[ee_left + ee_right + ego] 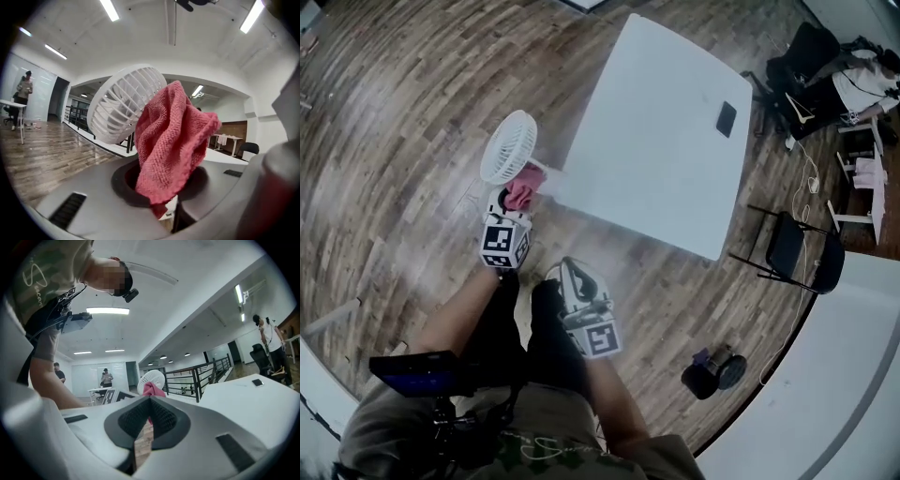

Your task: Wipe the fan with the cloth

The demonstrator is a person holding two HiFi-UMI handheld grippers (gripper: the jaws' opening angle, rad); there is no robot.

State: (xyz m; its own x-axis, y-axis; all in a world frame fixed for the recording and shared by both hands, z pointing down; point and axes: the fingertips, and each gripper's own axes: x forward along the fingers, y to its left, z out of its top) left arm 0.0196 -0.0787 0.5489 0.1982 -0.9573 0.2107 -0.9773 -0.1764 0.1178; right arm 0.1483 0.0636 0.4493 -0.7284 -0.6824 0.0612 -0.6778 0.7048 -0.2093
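A white fan [508, 145] stands by the near left corner of the white table [656, 131], its round grille tilted back. My left gripper [514, 202] is shut on a bunched pink cloth [522, 190] right below the grille. In the left gripper view the cloth [173, 136] rises from the left gripper [161, 187] in front of the fan [119, 105]; I cannot tell whether they touch. My right gripper [572, 267] hangs lower and nearer to me, shut with nothing in it. In the right gripper view, the fan [152, 378] and cloth [152, 390] lie straight ahead of the right gripper [149, 420].
A dark phone [726, 118] lies on the table's far right side. Black folding chairs [792, 248] stand to the right of the table, and a black object [712, 370] sits on the wood floor at lower right. People stand far off across the room.
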